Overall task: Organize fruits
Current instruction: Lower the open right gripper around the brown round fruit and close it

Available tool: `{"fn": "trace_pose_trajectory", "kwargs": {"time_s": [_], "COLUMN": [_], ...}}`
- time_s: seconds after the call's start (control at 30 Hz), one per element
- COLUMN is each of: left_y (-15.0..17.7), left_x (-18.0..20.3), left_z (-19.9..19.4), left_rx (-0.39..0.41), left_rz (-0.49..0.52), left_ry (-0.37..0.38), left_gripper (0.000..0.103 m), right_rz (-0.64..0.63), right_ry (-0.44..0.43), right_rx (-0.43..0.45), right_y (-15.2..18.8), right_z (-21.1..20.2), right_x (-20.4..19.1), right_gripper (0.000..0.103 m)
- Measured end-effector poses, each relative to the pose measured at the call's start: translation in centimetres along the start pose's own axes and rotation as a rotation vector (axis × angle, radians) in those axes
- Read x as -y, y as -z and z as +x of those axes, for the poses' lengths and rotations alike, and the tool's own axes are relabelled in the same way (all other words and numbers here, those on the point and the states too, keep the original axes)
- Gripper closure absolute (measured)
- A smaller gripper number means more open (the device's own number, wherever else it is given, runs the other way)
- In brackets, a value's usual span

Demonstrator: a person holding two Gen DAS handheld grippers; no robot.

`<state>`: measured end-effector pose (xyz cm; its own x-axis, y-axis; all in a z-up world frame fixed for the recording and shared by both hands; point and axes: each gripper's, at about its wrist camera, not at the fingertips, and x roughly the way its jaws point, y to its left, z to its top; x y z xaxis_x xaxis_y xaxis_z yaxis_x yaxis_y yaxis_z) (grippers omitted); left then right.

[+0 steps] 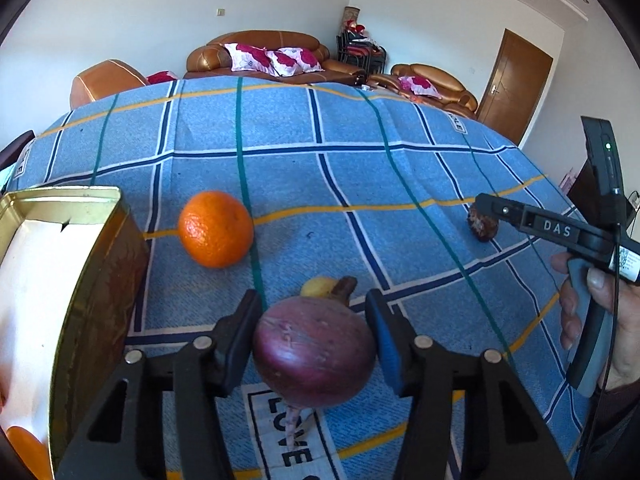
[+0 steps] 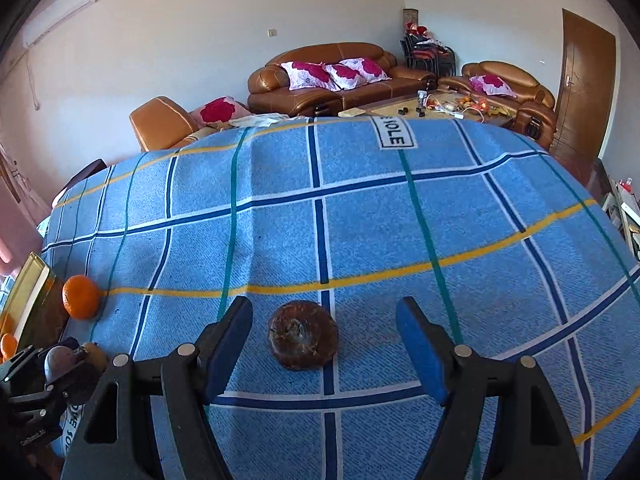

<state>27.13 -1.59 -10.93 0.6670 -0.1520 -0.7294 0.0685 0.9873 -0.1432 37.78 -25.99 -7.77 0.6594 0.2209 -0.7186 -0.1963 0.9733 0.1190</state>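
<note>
My left gripper [image 1: 314, 340] is shut on a purple round fruit [image 1: 314, 354] and holds it above the blue checked cloth [image 1: 340, 184]. A small yellow fruit [image 1: 320, 286] lies just beyond it. An orange [image 1: 215, 229] sits on the cloth beside a gold tin box [image 1: 92, 292]; another orange [image 1: 24, 450] lies inside the box. My right gripper [image 2: 324, 354] is open, its fingers on either side of a brown round fruit [image 2: 303, 335] on the cloth, not touching it. The right gripper also shows in the left wrist view [image 1: 488, 204] over that fruit [image 1: 482, 224].
The cloth covers a table whose far edge drops off towards brown leather sofas [image 2: 332, 76] and a low table with clutter [image 2: 448, 106]. A wooden door [image 2: 586, 80] stands at the right. The tin box shows at the far left in the right wrist view [image 2: 28, 300].
</note>
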Motion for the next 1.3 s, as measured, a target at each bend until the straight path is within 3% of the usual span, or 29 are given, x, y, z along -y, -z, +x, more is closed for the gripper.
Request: {"fn": "trace_pose_trajectory", "kwargs": {"time_s": [0.2,0.53,0.67,1.03,1.3], "left_y": [0.3,0.7,0.6,0.3,0.2], "left_x": [1.1,1.7,1.3,1.5,0.4], "left_z": [-0.3,-0.9,-0.9,-0.6,-0.4], "left_rx": [-0.004,-0.005,-0.012,-0.006,-0.01], "left_rz": [0.059,0.098,0.081,0.07,0.017], "left_ry": [0.026,0.044,0.074,0.059,0.09], "left_gripper": [0.048,0.048,0.048,0.048,0.048], "right_rz": [-0.067,0.03,0.057,-0.042,-0.058], "right_ry": [0.027,-0.046,-0.04,-0.018,-0.001], "right_rx": [-0.012,-0.043,-0.036,-0.01,-0.006], "right_y": [0.3,0.2,0.2,0.3,0.6], "right_z": [0.8,1.2,1.2,0.4,0.2], "right_x": [-0.3,1.8,2.2,0.2,0.1], "right_gripper": [0.028,0.028,0.028,0.028,0.028]}}
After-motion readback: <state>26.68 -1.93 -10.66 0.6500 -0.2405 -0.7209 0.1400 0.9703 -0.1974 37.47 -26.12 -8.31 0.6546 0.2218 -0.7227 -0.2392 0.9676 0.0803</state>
